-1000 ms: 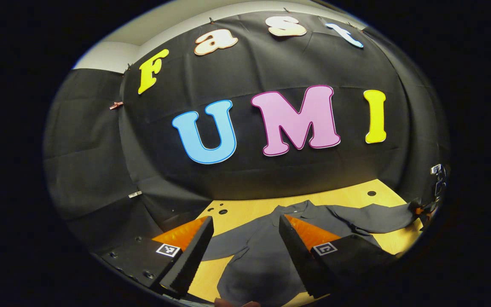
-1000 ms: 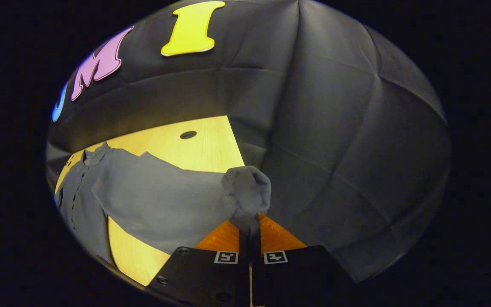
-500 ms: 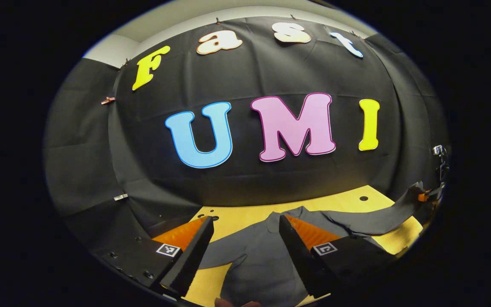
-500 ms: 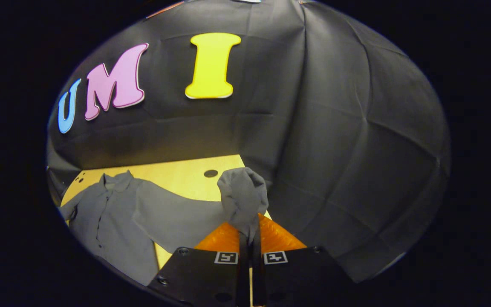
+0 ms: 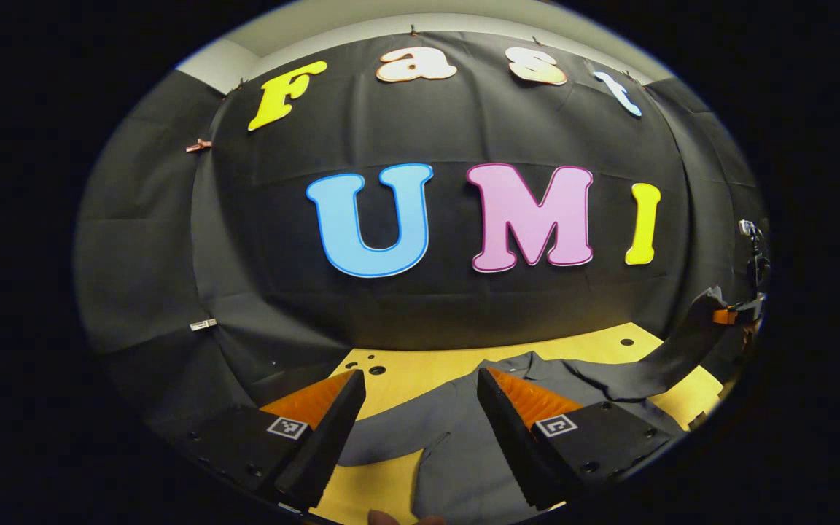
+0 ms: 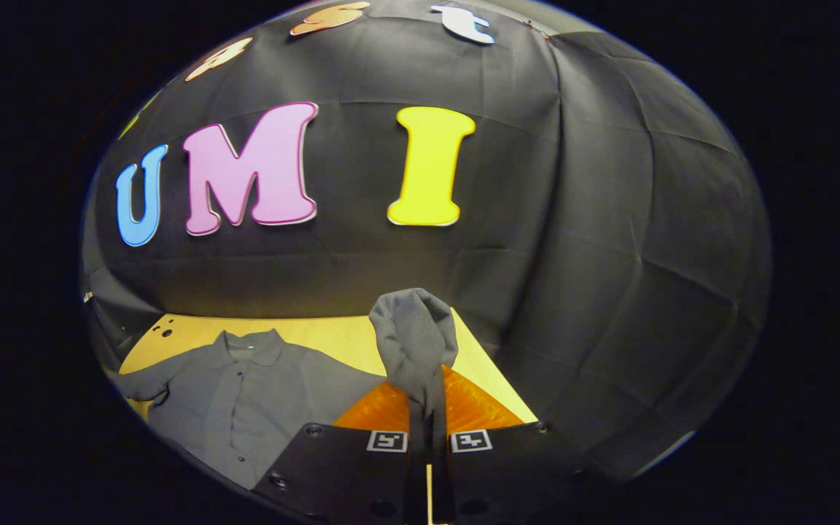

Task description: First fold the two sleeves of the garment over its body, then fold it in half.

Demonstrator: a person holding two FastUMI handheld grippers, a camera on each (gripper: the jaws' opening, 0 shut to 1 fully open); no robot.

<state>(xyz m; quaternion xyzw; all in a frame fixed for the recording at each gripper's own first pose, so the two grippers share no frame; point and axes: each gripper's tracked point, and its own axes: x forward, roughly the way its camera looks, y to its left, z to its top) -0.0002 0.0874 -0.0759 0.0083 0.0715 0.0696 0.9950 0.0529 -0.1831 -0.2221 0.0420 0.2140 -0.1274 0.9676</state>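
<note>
Your right claw (image 6: pixel 426 408) grips the lifted sleeve cuff (image 6: pixel 414 343), the shirt body (image 6: pixel 245 401) lying leftward on the bench (image 6: pixel 332 337); left claw (image 5: pixel 420 430) gapes idle.

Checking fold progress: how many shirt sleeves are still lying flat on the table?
1. One sleeve lies flat on the table, on the side away from the right tongs. The other sleeve is lifted, pinched in those shut tongs.
</note>
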